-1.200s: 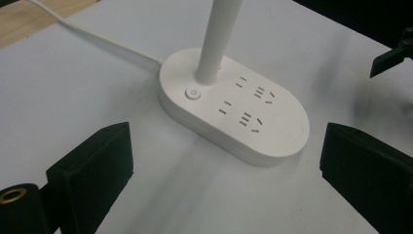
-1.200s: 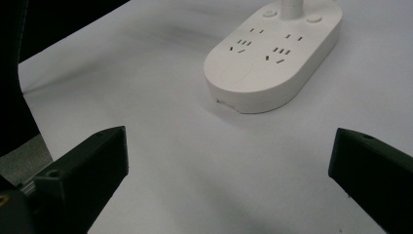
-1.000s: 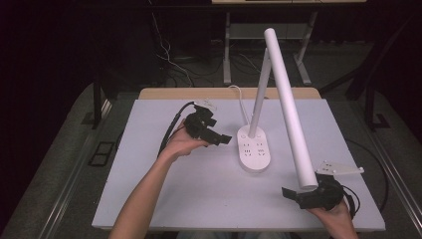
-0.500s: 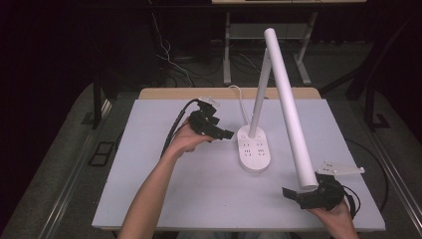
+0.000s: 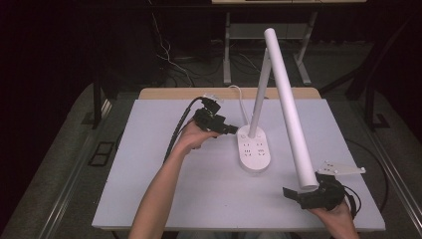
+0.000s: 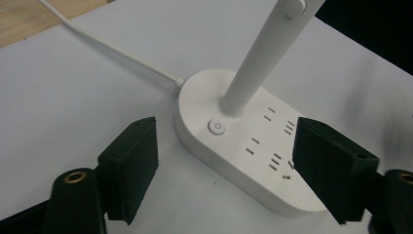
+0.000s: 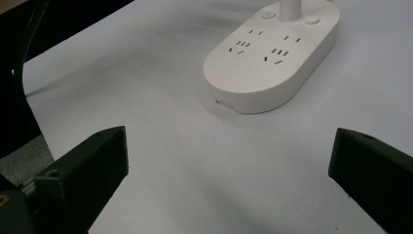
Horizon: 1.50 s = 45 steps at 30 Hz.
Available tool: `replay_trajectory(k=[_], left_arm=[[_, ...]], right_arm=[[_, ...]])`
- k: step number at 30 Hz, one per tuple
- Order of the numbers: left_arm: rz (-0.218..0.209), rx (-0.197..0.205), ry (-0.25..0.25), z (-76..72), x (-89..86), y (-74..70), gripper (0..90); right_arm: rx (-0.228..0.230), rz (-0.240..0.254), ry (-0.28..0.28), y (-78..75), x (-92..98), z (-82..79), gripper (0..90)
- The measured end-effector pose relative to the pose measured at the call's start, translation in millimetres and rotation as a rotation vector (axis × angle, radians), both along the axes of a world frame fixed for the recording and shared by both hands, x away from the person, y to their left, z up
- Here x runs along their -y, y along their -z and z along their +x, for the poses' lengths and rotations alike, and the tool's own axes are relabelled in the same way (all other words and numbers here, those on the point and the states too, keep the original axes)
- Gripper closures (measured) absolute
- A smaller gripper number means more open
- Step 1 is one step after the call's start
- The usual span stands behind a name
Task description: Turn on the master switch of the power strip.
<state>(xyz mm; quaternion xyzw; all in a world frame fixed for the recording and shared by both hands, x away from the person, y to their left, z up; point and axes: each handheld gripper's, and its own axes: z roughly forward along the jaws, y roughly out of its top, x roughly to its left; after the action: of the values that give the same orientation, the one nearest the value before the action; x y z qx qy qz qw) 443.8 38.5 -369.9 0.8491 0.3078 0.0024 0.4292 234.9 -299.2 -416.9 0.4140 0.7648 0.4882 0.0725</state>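
Lamp: a white desk lamp [image 5: 278, 99] stands mid-worktop, its oval base [image 5: 255, 152] flat on the surface, a thin stem rising from it and a long tube head [image 5: 291, 114] slanting down toward the person's right.
Base: it carries socket slots and a round power button [image 6: 217, 127] beside the foot of the stem.
Handling: hard, smooth plastic, stiff throughout; the base looks weighty enough to stay put under a light press, but the tall head probably makes it tip-prone if pushed sideways.
Where to touch: the button wants one tong tip from above; to shift the lamp, I would grip the base edge or low on the stem, not the hinged head.
Left tongs [image 6: 224, 165]: just beside the base, jaws apart on either side of the button end and have just been closing, with the base between them but not pinched.
Right tongs [image 5: 298, 195]: near the front right of the worktop [image 5: 164, 199], under the low end of the tube head, jaws wide and empty.
Around: a white cord [image 6: 112, 48] runs from the back of the base toward the far edge; otherwise bare surface.
In the way: the stem stands close behind the button, and the cord lies along the left approach.
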Motion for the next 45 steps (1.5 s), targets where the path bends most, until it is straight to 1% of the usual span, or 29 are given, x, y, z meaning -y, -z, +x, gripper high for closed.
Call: replay_trajectory(k=[2,3,6,7,8,9,10,12,16,18,19,20,22,23,24,25,27,29,31,32,33,34,35,36,38,40,42,43,45], left_arm=[[-0.009,0.002,-0.009,0.7,2.3,2.6,28.7],[-0.003,0.003,-0.007,1.3,3.3,3.9,28.7],[-0.007,0.0,-0.01,2.1,5.9,7.0,35.2],[-0.014,-0.004,-0.014,2.2,7.0,8.1,35.2],[-0.022,-0.009,-0.018,2.4,8.2,9.3,38.7],[-0.023,-0.008,-0.014,3.0,8.7,10.0,38.7],[-0.026,-0.006,-0.015,3.5,10.0,11.4,42.0],[-0.028,-0.001,-0.012,4.2,11.7,13.3,45.6],[-0.056,-0.009,-0.019,6.9,15.5,18.1,52.1],[-0.056,-0.009,-0.014,7.9,16.1,19.1,55.7],[-0.061,-0.012,-0.016,8.1,17.0,19.9,55.7],[-0.063,-0.014,-0.016,8.8,17.7,21.2,58.6],[-0.067,-0.016,-0.025,9.6,18.7,22.9,60.6],[-0.085,-0.025,-0.051,9.6,21.3,25.2,61.7],[-0.082,-0.029,-0.049,10.4,21.2,26.2,62.8],[-0.094,-0.032,-0.063,10.6,22.6,27.6,64.3],[-0.09,-0.03,-0.062,11.4,22.7,28.6,67.3],[-0.11,-0.047,-0.096,12.0,26.2,32.2,71.8],[-0.117,-0.055,-0.107,11.8,27.5,33.1,78.0],[-0.123,-0.056,-0.111,12.1,28.5,34.4,78.0],[-0.121,-0.062,-0.116,12.3,29.5,35.5,83.9],[-0.126,-0.075,-0.129,11.8,31.6,37.2,86.5],[-0.126,-0.075,-0.129,11.8,31.6,37.2,88.9],[-0.124,-0.068,-0.118,12.6,32.8,39.4,89.4],[-0.121,-0.065,-0.117,12.9,33.8,40.2,89.6],[-0.112,-0.065,-0.111,13.3,35.0,41.9,89.7],[-0.117,-0.065,-0.113,13.3,35.9,43.2,89.7],[-0.113,-0.071,-0.114,13.3,36.4,43.4,89.7],[-0.108,-0.068,-0.113,13.8,36.6,44.5,89.8]], right_arm=[[0.001,-0.001,0.001,0.3,0.3,0.1,0.4],[0.001,-0.001,0.001,0.3,0.3,0.1,0.4],[0.001,-0.001,0.001,0.3,0.9,0.2,0.4],[0.001,-0.001,0.001,0.3,0.9,0.2,0.4],[-0.003,0.001,0.003,0.3,1.0,0.0,0.4],[-0.003,0.001,0.003,0.3,1.0,0.0,0.4],[-0.002,0.0,0.002,0.3,1.2,0.0,0.4],[-0.004,0.001,0.002,0.4,1.1,0.0,0.4],[0.0,-0.002,-0.001,0.5,0.8,0.1,0.4],[-0.005,0.001,0.002,0.5,1.1,0.0,0.4],[-0.005,0.001,0.002,0.5,1.1,0.0,0.4],[-0.004,0.001,0.001,0.6,1.4,0.2,0.4],[-0.004,0.002,0.003,0.6,2.8,0.5,0.4],[-0.004,0.002,0.005,0.7,3.2,0.6,0.4],[-0.005,0.002,0.006,0.7,3.4,0.6,0.4],[-0.005,0.001,0.005,0.7,3.4,0.6,0.4],[-0.006,0.004,0.004,0.5,2.9,0.8,0.4],[-0.003,0.001,0.002,0.8,1.8,1.1,0.4],[-0.011,0.001,0.001,0.8,1.3,1.2,0.4],[-0.011,0.001,0.001,0.8,1.3,1.2,0.4],[-0.006,0.002,0.002,1.3,2.1,2.1,0.4],[-0.009,0.004,0.004,1.3,2.6,2.3,0.4],[-0.009,0.004,0.004,1.3,2.6,2.3,0.4],[-0.011,0.009,0.008,1.2,3.0,2.5,0.4],[-0.006,0.007,0.004,1.4,2.9,2.6,0.4],[-0.011,0.008,0.003,1.2,2.3,2.4,0.4],[-0.011,0.008,0.001,1.4,1.8,2.5,0.4],[-0.012,0.008,0.001,1.3,1.7,2.6,0.4],[-0.014,0.008,0.001,1.3,1.7,2.5,0.4]])
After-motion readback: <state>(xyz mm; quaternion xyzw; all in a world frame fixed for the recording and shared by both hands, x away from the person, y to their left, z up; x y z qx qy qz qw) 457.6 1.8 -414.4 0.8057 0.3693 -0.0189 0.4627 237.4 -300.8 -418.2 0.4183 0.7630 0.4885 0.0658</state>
